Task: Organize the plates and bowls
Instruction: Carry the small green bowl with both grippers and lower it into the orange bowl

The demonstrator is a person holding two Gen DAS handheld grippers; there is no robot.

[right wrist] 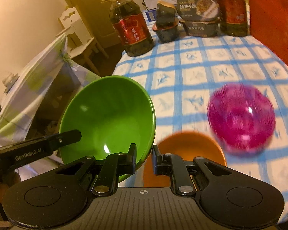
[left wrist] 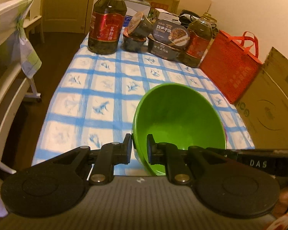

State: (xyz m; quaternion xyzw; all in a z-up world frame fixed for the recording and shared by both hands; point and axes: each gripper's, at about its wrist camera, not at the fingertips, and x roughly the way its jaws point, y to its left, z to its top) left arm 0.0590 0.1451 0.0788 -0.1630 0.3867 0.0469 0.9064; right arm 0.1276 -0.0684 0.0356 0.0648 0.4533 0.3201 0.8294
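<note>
While both claws share load, glossy green plastic bowl (left wrist: 179,122) rides tilted above blue-checked cloth desk (left wrist: 98,88). Left claw (left wrist: 138,147) clenched on near-left rim; right claw (right wrist: 144,158) clenched on opposite rim. Likely headed for stacking: orange bowl (right wrist: 184,143) directly beneath, translucent magenta bowl (right wrist: 242,118) beside it.

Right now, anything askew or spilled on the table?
No spills. One oddity: a round food tub at the far end lies tipped on its side atop another tub. The green bowl is tilted only because both jaws pinch its rim.
</note>
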